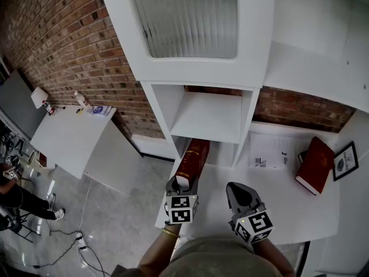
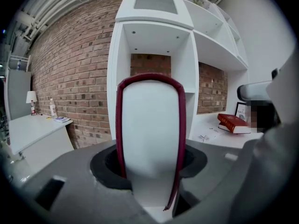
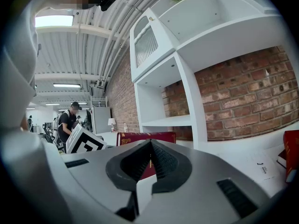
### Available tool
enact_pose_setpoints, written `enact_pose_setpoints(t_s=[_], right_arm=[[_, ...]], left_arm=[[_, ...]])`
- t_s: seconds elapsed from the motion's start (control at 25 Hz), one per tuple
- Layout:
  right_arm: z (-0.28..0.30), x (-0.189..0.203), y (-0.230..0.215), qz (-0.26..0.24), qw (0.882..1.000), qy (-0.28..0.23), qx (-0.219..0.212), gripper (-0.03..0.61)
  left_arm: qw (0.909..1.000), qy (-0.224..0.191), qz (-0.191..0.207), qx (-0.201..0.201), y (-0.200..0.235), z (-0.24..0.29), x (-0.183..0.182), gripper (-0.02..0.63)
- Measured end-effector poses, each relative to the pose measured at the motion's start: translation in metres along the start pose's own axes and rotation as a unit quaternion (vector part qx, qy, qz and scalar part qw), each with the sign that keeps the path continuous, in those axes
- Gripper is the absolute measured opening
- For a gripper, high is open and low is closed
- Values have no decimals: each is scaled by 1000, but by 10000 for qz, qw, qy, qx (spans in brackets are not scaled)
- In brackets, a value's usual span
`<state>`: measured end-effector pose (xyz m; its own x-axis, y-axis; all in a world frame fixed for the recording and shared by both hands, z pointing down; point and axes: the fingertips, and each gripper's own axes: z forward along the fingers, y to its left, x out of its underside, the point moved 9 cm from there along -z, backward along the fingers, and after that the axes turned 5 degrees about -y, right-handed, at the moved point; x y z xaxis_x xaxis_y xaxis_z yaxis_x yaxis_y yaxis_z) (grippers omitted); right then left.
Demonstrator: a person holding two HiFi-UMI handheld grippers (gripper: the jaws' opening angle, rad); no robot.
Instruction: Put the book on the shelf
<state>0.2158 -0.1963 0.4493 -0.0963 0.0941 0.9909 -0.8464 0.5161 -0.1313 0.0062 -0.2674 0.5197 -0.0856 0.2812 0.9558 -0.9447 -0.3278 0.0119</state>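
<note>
Left gripper (image 1: pixel 181 184): grey moulded shell, with a black lining round the finger recess. Right gripper (image 1: pixel 239 190): the same grey shell; its fingers (image 3: pixel 163 164) carry black ribbed pads. Each unit bears a cube with black-and-white square markers: left marker cube (image 1: pixel 180 209), right marker cube (image 1: pixel 254 226). The person wears a pale grey-beige top (image 1: pixel 225 259) and a gold-coloured wrist band (image 1: pixel 170 232) on the left wrist.

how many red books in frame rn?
2. One red book is clamped spine up in the left gripper, in front of the shelf. The other book lies on the white counter at right, beside a framed picture. More may be hidden.
</note>
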Motion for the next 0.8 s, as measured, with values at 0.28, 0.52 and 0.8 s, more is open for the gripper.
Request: enact_pose_setpoints(t_s=[0.28, 0.52, 0.8], right_arm=[[0, 2, -1, -2, 10000, 14, 12, 6], [2, 1, 1, -4, 10000, 44, -39, 6], [3, 1, 2, 17, 9999, 64, -78, 6]], left_arm=[[9999, 107, -31, 4, 0, 12, 6, 236], [9998, 194, -10, 16, -2, 22, 9, 236], [9995, 315, -65, 16, -2, 35, 14, 235]])
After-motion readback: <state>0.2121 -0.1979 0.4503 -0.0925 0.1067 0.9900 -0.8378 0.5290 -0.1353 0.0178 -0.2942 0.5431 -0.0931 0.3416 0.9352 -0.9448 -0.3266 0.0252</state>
